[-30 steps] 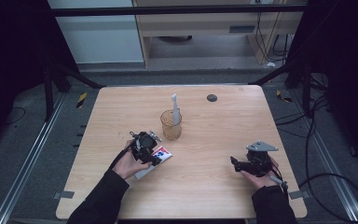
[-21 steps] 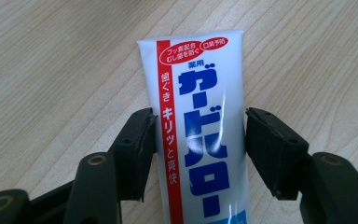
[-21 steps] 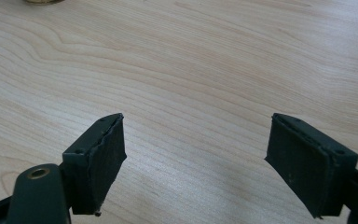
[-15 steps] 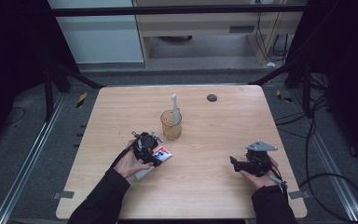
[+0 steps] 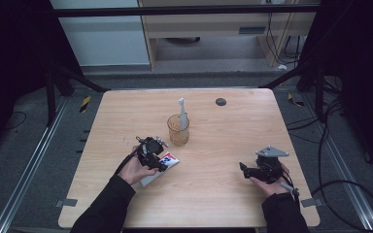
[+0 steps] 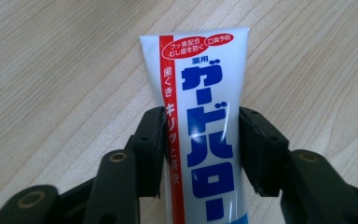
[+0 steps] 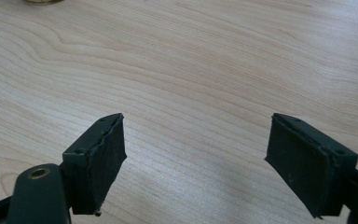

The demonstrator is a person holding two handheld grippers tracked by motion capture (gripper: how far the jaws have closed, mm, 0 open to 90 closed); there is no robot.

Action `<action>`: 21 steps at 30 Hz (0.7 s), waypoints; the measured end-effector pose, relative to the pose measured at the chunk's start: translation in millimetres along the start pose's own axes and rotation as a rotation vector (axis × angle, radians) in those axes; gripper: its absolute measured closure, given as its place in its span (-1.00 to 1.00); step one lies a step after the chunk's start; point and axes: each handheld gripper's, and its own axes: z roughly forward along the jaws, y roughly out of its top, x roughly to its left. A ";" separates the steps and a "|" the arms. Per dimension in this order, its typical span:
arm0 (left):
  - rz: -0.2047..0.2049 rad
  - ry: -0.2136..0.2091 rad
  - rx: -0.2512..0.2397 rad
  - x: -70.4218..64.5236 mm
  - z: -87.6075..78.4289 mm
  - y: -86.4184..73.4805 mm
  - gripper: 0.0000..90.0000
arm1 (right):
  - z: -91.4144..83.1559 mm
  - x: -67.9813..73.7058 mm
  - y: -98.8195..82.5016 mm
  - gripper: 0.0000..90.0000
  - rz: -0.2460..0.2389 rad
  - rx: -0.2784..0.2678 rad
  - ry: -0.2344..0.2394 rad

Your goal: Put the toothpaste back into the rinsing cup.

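Lying on the light wooden desk (image 5: 213,194), one white toothpaste tube (image 6: 205,140) sits between your left gripper's (image 5: 151,154) just-closing fingers, which touch both sides. One amber glass cup (image 5: 178,131) holds one white toothbrush (image 5: 181,110). Your right gripper (image 7: 193,158) rests wide open.

Between my left claw's (image 6: 200,140) jaws, the toothpaste tube (image 6: 205,140) runs off the bottom edge, so I cannot see its cap end. From above, my hand and claw cover most of it (only a printed corner peeks out). Ahead of my right claw (image 7: 196,158), a brass-coloured rim (image 7: 44,1) is cut by the top edge. The dark disc (image 5: 220,101) far across the table (image 5: 223,194) is too small to identify.
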 end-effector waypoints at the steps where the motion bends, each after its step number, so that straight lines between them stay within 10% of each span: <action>1: -0.004 0.001 -0.001 -0.4 -0.4 0.0 0.23 | 0.0 0.3 0.0 -0.57 0.002 0.001 -0.001; 21: -0.040 0.017 -0.082 4.8 -28.8 -7.8 0.56 | -0.9 0.3 -1.5 -0.57 -0.006 0.007 -0.003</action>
